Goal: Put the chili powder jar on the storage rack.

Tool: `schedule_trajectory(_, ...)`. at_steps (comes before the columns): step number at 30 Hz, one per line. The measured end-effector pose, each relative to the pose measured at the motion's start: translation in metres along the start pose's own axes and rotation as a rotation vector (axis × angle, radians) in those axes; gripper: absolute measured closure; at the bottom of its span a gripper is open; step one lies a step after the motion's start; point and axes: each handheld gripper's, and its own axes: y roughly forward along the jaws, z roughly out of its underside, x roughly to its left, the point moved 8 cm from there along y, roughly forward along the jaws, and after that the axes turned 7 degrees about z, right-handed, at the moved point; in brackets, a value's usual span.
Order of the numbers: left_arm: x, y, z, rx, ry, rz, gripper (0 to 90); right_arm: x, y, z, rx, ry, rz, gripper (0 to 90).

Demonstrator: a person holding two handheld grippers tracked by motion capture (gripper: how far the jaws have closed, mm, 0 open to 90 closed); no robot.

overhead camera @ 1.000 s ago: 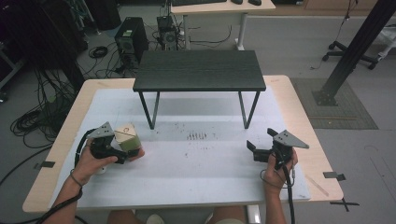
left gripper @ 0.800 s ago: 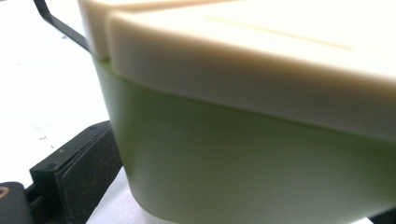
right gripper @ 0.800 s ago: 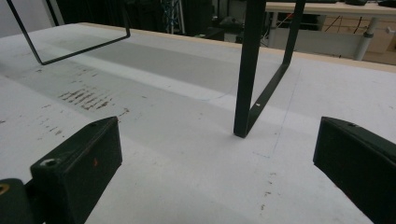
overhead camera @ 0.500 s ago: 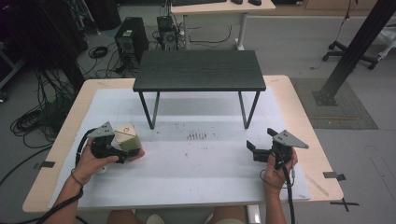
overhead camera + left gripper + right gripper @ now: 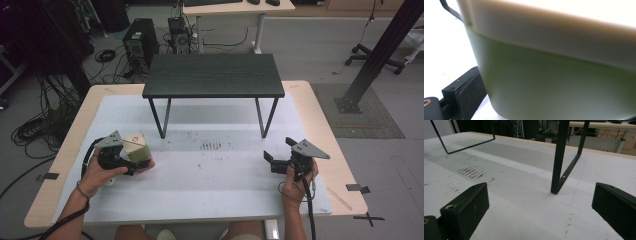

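Near the tabletop's left edge, the left tool grips a green plastic container with a cream lid; its jaws are closed against the body. The walls taper, so the container may well slip or tip if lifted quickly. Mid-tabletop, a black metal-legged small stand could catch it. Near the right edge, the right tool rests wide open and empty.

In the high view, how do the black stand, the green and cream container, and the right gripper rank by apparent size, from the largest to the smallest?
1. black stand, by far the largest.
2 and 3. right gripper and green and cream container: they look about alike, and the left gripper partly hides the container, so I do not rank them.
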Motion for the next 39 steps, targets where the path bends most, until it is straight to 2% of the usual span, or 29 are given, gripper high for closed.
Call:
schedule_trajectory(16, 0.0007, 0.0007, -0.0025, -0.008, 0.007, 0.005, 2.5, 0.0008, 0.0004, 0.0001, 0.002, -0.004, -0.006, 1.1)
schedule_trajectory(28, 0.0001, 0.0024, 0.0013, 0.004, 0.003, 0.011, 2.7, 0.0012, 0.0004, 0.0, 0.003, -0.006, -0.008, 1.1)
schedule_trajectory(39, -0.0001, 0.004, 0.0022, 0.002, 0.009, 0.011, 4.7, -0.0015, -0.0013, -0.0002, -0.007, 0.01, 0.003, 1.1)
